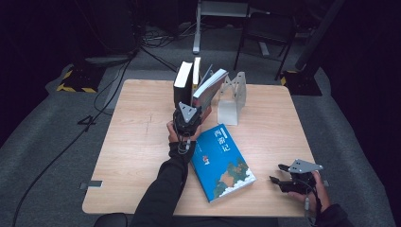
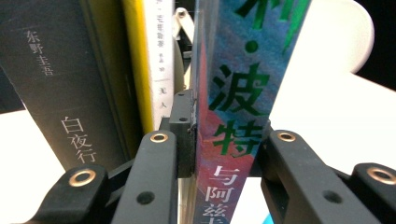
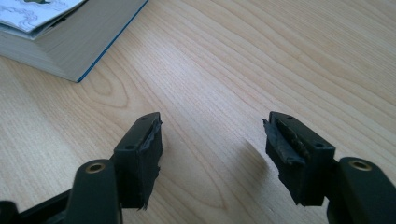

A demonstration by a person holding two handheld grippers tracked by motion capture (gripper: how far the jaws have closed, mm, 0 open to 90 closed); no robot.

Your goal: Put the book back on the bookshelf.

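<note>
Item: colourful-spined book (image 2: 233,116), leaning. Location: rightmost of the row of books standing at the far middle of the wooden table (image 1: 137,142), just left of the clear bookend (image 1: 231,97). In the high view its top tips right toward the bookend while its foot sits by the yellow-and-white book (image 2: 152,60); beyond that stands the black book (image 2: 60,84).

Left gripper (image 2: 224,144): jaws set on either side of the leaning book's spine, the left pad against it, the right jaw's contact hidden behind the cover; judged clamped on the book. The spine's long axis runs up and away from the jaws, so righting it likely means swinging the top leftward toward the row.

Right gripper (image 3: 212,144): jaws spread wide, nothing between them, resting low over the table's near right corner, well apart from the row.

Blue book (image 1: 222,163): lying flat, cover up, between the row and the right gripper; the right hand is nearer to it.
</note>
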